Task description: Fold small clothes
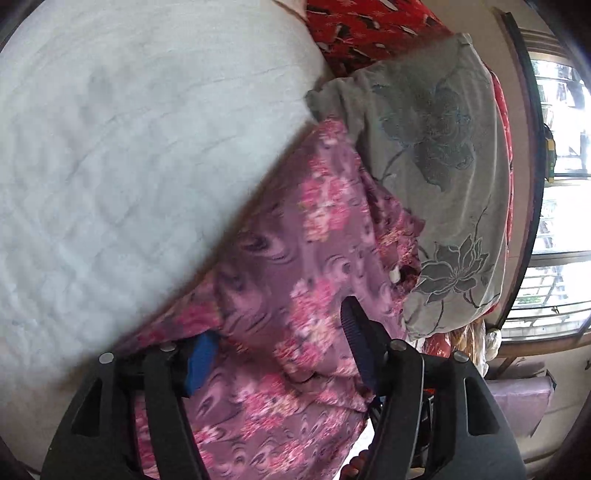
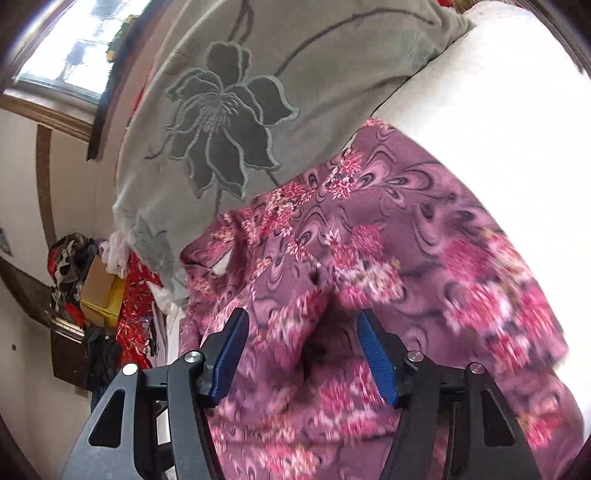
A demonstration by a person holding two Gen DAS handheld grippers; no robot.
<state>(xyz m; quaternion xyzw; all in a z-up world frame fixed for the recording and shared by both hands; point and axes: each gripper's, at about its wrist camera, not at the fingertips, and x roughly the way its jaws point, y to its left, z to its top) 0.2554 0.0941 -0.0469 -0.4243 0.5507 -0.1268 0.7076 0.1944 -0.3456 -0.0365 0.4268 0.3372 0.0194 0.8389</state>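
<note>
— Across the white bed sheet [image 1: 110, 166], that's where it's all spread: the purple floral garment [image 1: 295, 258] lies on it, running up to the grey flower-embroidered pillow [image 1: 443, 147], with a red patterned cloth [image 1: 369, 26] behind that.

— And which step would you say they're at?

— Mid-fold, I'd judge. The cloth is bunched and doubled rather than flat, and both tools sit low over its near part. It's no tidy rectangle yet.

— Is the left one holding it?

— The left tongs [image 1: 280, 347] stand partly apart with fabric lying between the pads. Whether those pads actually press on it, I cannot tell; one blue pad [image 1: 201, 363] is half buried in the cloth.

— The right?

— The right tongs [image 2: 303, 350] are plainly apart, both blue pads [image 2: 376, 354] clear, hovering over a raised hump of the same garment [image 2: 369, 277]. Nothing pinched there. That view is smeared in places, so edges are hard to read.

— So what does the next move need?

— My guess: the right side must find a true edge or corner rather than the middle of that hump, close on it, and the two must carry the layer over together, then smooth it on the sheet.
</note>
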